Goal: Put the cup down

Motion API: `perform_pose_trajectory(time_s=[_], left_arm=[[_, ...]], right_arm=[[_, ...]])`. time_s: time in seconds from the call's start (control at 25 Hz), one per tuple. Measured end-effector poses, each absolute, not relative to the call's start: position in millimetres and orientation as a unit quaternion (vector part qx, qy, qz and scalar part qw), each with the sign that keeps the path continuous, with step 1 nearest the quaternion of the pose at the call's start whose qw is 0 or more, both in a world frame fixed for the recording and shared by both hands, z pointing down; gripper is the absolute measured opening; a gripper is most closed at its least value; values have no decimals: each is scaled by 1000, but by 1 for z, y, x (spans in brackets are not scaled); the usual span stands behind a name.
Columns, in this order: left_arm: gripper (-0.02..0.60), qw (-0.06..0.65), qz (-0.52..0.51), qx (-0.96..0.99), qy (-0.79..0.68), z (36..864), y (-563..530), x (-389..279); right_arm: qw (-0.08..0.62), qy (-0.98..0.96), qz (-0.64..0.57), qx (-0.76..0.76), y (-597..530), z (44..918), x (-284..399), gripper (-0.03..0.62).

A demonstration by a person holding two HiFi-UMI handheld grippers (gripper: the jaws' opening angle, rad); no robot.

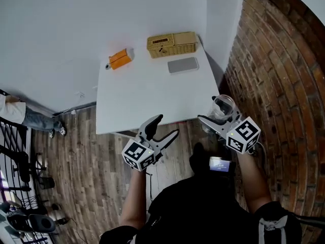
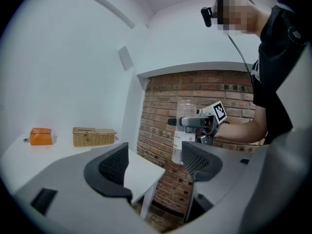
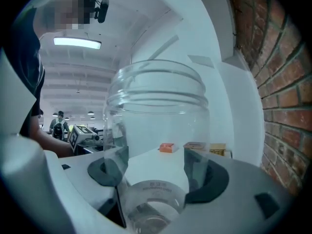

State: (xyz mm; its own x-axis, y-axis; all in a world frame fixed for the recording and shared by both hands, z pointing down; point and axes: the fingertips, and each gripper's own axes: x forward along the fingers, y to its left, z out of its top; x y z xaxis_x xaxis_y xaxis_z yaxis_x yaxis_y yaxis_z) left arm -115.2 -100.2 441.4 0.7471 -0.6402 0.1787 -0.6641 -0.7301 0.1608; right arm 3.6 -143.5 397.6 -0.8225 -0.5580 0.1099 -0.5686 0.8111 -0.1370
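The cup [image 1: 222, 107] stands upright with its mouth up and its long axis vertical, held in the air by the near right corner of the bench [image 1: 152, 103], close to the brick wall [image 1: 274, 60]. Your right hand-held gripper [image 1: 219, 118] has it, jaws drawn partway in and pads pressing the clear wall on either side. Your left hand-held gripper [image 1: 167, 125] is spread wide with nothing between its jaws, just off the bench's near edge.

White table [image 1: 147, 100], wicker basket [image 1: 171, 44], orange box [image 1: 120, 59], flat grey slab [image 1: 183, 64], perhaps a tablet
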Motion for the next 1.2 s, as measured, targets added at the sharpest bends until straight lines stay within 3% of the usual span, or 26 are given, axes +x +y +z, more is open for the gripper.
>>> perform_pose_trajectory(time_s=[0.44,1.2], left_arm=[[347,102,50,924,-365,419,-224,-87],[347,106,44,935,-337,419,-281,-102]], right_arm=[[28,-959,87,270,-267,388,21,371],[31,-955,88,281,-315,384,-11,371]])
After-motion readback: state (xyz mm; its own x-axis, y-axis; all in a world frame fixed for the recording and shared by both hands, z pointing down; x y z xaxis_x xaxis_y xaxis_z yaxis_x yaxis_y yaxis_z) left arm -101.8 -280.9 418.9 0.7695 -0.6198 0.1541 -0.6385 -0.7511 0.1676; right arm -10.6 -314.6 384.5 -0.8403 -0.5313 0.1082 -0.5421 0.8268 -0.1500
